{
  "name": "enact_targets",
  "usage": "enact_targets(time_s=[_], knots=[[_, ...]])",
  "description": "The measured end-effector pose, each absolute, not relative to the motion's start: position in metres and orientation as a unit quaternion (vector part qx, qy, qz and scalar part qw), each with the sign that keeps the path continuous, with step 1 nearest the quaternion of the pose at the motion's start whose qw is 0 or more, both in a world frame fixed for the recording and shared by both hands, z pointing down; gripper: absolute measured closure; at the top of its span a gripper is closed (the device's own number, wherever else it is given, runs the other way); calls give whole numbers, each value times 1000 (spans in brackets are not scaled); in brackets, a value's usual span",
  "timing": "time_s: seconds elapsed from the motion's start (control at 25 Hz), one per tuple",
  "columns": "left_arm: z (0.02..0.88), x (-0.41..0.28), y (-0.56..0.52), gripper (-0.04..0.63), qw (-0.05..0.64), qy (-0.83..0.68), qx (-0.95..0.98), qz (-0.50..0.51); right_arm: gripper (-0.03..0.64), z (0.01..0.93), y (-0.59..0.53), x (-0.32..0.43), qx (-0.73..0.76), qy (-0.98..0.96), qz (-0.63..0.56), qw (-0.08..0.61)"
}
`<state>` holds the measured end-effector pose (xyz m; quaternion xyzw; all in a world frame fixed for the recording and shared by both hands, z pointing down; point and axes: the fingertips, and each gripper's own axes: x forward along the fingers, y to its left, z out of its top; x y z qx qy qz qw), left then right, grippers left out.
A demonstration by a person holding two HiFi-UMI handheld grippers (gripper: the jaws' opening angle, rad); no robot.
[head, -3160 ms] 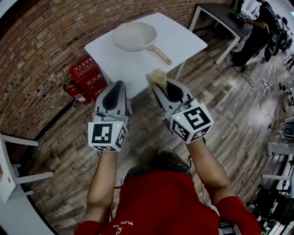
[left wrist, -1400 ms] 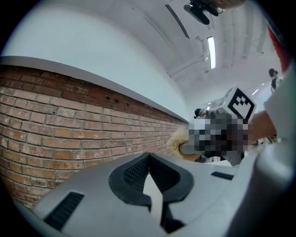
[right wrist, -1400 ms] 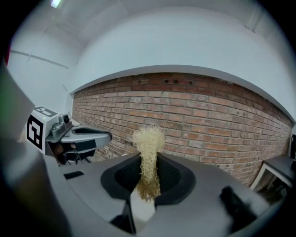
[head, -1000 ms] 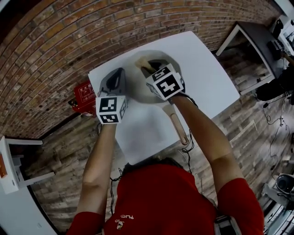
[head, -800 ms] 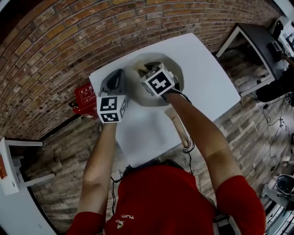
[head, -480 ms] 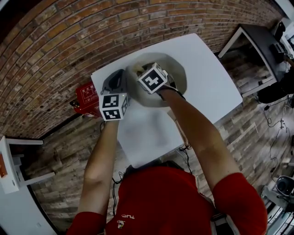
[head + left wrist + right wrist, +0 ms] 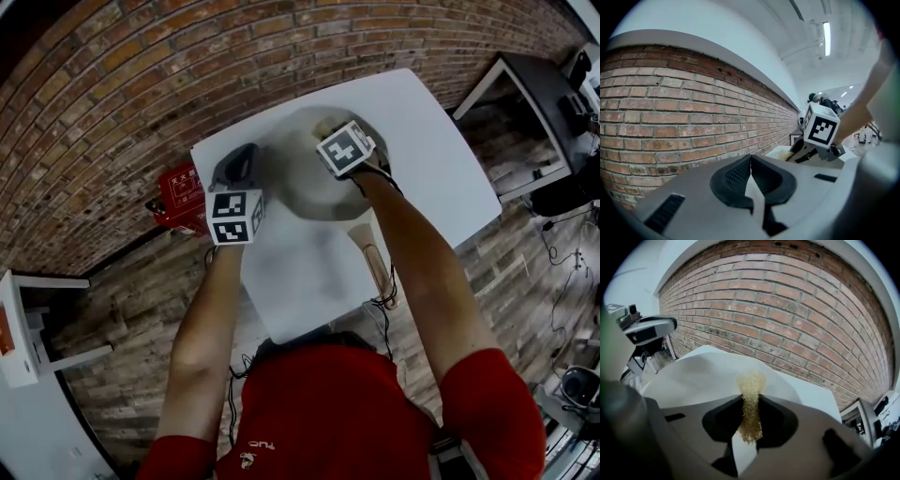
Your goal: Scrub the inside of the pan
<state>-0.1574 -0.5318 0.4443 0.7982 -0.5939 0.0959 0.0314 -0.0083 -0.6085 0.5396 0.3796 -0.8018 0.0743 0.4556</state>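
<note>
Scrubbing seems barely begun: the right gripper [image 7: 751, 401] pinches a scrubber [image 7: 751, 380] inside the pan [image 7: 300, 187], while the left gripper [image 7: 751, 171], jaws pressed together on nothing, waits beside it.

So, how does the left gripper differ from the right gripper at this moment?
The left gripper has its jaws together on nothing; the right gripper is shut on a yellowish fibrous scrubber. The right gripper reaches over the inside of the pan; the left gripper sits beside the pan's left edge, above the table. Both point toward the brick wall.
</note>
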Motion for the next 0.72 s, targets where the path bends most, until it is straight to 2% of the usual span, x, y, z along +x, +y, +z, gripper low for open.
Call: enact_targets(time_s=[0.28,0.72], knots=[[448,-152,-530,581,31,-589,802,98,531,530,-605,12,380,-802,78,455],[441,-150,-527,581,26,-593,800,91,531,532,-514,-88,248,-852,47,459]])
